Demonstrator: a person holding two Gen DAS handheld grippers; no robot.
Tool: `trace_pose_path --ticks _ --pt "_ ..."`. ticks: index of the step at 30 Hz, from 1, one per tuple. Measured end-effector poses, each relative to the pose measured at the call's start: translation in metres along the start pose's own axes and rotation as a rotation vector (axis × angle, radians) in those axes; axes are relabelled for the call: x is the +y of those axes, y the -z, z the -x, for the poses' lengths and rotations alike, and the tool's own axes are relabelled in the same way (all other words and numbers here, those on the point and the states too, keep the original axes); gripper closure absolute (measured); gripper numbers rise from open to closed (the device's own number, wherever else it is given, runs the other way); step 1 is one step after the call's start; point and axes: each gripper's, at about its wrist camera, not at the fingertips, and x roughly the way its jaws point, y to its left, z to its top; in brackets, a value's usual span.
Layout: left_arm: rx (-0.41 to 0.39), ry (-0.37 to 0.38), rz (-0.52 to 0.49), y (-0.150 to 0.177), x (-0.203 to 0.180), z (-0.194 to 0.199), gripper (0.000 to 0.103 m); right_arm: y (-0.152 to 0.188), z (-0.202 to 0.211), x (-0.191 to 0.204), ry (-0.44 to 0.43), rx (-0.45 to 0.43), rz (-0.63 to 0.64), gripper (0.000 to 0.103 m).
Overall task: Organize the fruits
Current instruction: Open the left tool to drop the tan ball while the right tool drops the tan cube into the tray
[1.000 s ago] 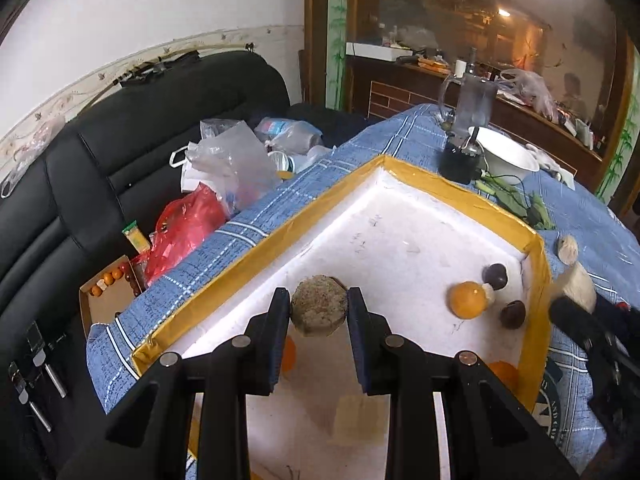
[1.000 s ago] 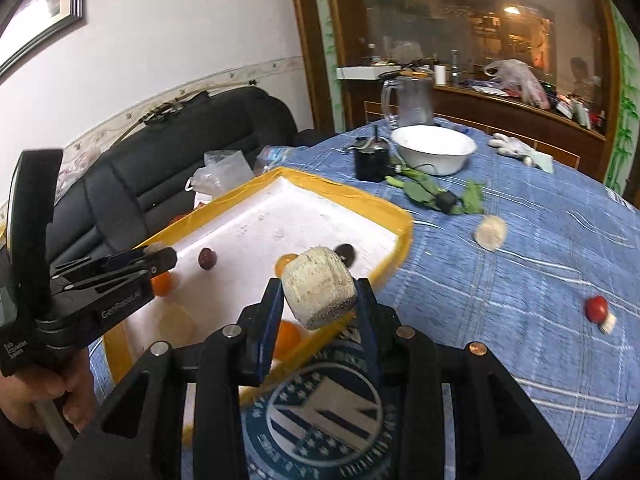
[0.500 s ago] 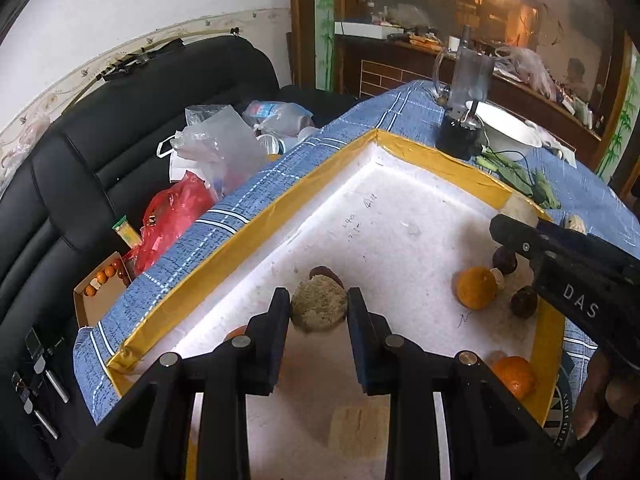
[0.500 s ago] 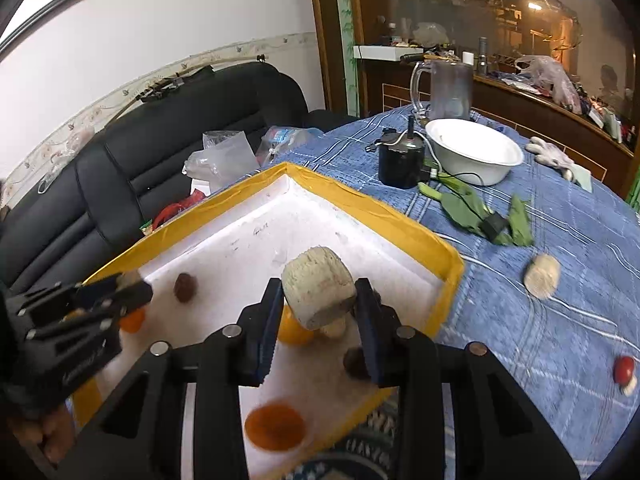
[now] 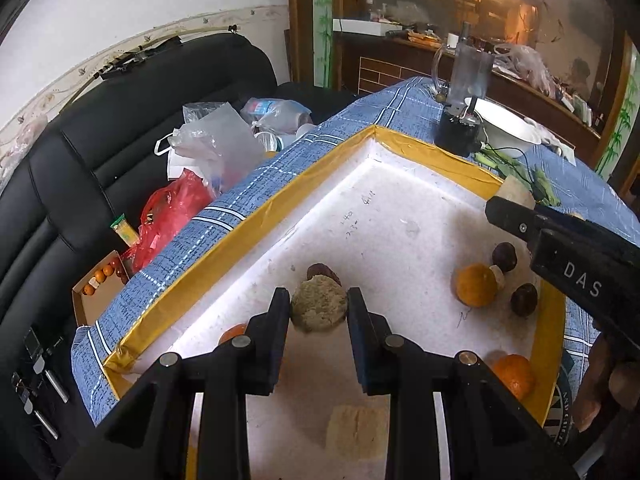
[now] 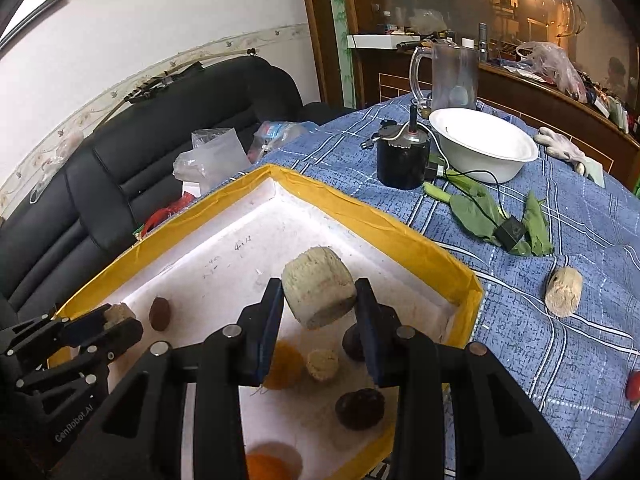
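Fingers, both sets, closed on cargo. Left gripper (image 5: 319, 312): clamps brown chunk (image 5: 319, 309), low over tray (image 5: 256, 216) floor, near its left wall. Right gripper (image 6: 320, 306): clamps pale chunk (image 6: 319, 287), held clear above tray.

Change vs. a sec ago: right gripper was over the tabletop just outside the rim; now inside, over the fruit. Left barely shifted. Judged: both chunks at drop-off, release is next.

In tray: orange (image 5: 477, 285) touching a small pale bit, two dark fruits beside it, dark date (image 5: 322, 271) behind brown chunk, second orange (image 5: 514, 374) by near rim, pale slab (image 5: 357, 432) under left gripper.

Left out, on cloth: pale chunk no. 2 (image 6: 563, 291); red fruit (image 6: 633, 385) at edge of view.

Surface: tabletop w/ blue plaid cloth (image 6: 540, 340); white bowl (image 6: 484, 146), black motor, greens, jug.

Room: black sofa (image 5: 100, 128) w/ plastic bags, white wall, wooden counter.
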Motion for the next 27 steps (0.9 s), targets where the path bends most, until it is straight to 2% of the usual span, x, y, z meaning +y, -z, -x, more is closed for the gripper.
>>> trace_pose_path --ticks 9,23,24,25,27 --pt "0.005 -0.007 0.005 0.002 0.001 0.001 0.075 -0.005 0.004 0.005 -0.001 -0.019 0.002 0.065" --pt "0.026 -0.035 0.020 0.006 0.008 0.002 0.074 -0.003 -0.009 0.009 -0.006 0.024 0.009 0.064" --pt "0.028 -0.038 0.020 0.006 0.009 0.004 0.070 -0.002 -0.010 0.009 -0.003 0.029 0.010 0.064" --pt "0.023 -0.039 0.026 0.007 0.010 0.007 0.059 -0.002 -0.010 0.009 0.001 0.032 0.010 0.064" --pt "0.006 -0.037 0.050 0.008 0.013 0.015 0.048 -0.001 -0.010 0.008 0.004 0.043 0.001 0.064"
